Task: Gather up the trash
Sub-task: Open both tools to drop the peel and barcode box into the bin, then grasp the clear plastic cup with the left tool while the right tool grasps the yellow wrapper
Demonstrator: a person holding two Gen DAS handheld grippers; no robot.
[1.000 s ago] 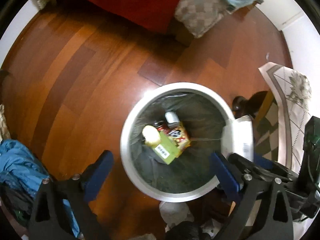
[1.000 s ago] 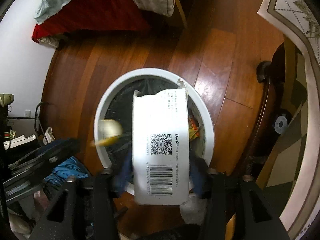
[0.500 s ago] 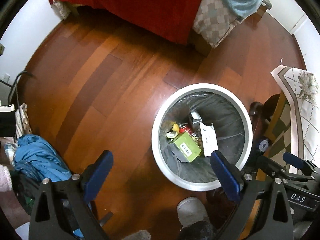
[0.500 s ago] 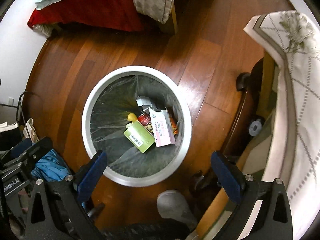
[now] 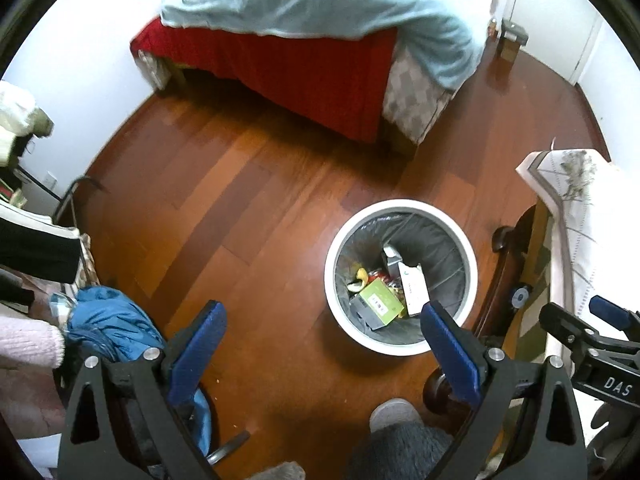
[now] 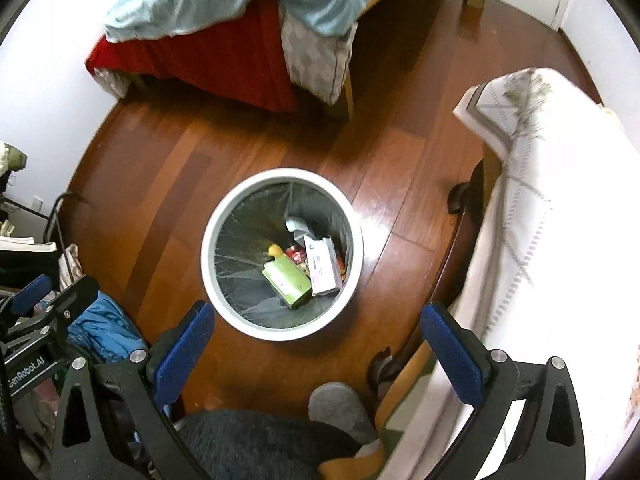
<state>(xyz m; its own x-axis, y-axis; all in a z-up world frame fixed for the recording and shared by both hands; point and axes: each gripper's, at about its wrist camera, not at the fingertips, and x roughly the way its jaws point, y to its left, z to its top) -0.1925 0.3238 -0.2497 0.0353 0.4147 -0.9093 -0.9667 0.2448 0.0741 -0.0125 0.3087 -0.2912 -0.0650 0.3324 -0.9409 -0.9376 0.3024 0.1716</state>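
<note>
A white round bin with a grey liner stands on the wooden floor. Inside it lie a green box, a white carton, a yellow scrap and a red wrapper. My left gripper hangs high above the floor, just left of the bin, open and empty. High over the bin's near rim, my right gripper is also wide open with nothing between its blue pads.
A bed with a red cover and a pale blue blanket fills the far side. A table with a white cloth stands right of the bin. Blue clothing lies at the left. A person's slippered foot is near the bin.
The right gripper opened and the white carton dropped into the bin. Both grippers rose well above the bin, so it looks smaller and the bed has come into view.
</note>
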